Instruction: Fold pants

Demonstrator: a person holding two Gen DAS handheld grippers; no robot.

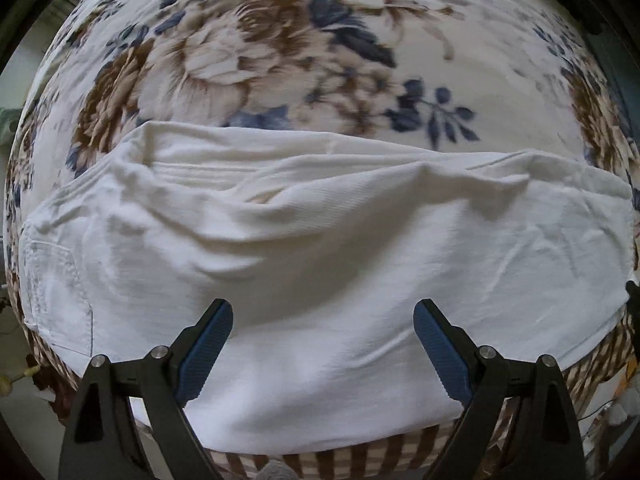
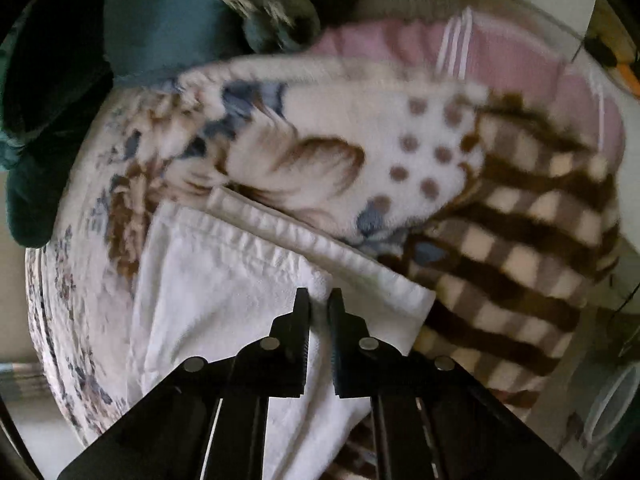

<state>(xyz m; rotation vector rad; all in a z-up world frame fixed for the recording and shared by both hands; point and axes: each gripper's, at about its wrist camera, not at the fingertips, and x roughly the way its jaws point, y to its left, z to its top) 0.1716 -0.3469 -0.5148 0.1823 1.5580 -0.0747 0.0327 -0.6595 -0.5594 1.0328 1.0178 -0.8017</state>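
White pants (image 1: 320, 248) lie folded lengthwise across a floral blanket (image 1: 280, 48), with a back pocket at the left end. My left gripper (image 1: 323, 312) hovers over the near side of the pants, pointing straight down, open wide with nothing between its blue pads. In the right wrist view the hem end of the pants (image 2: 224, 276) shows as a stitched white edge. My right gripper (image 2: 319, 300) is shut on a pinch of that white cloth just short of the hem.
The blanket's brown-and-cream checked border (image 2: 520, 264) hangs off the edge beside the hem. A pink striped cloth (image 2: 500, 52) and a dark teal bundle (image 2: 160, 20) lie beyond. Floor and a round container (image 2: 612, 404) show at the far right.
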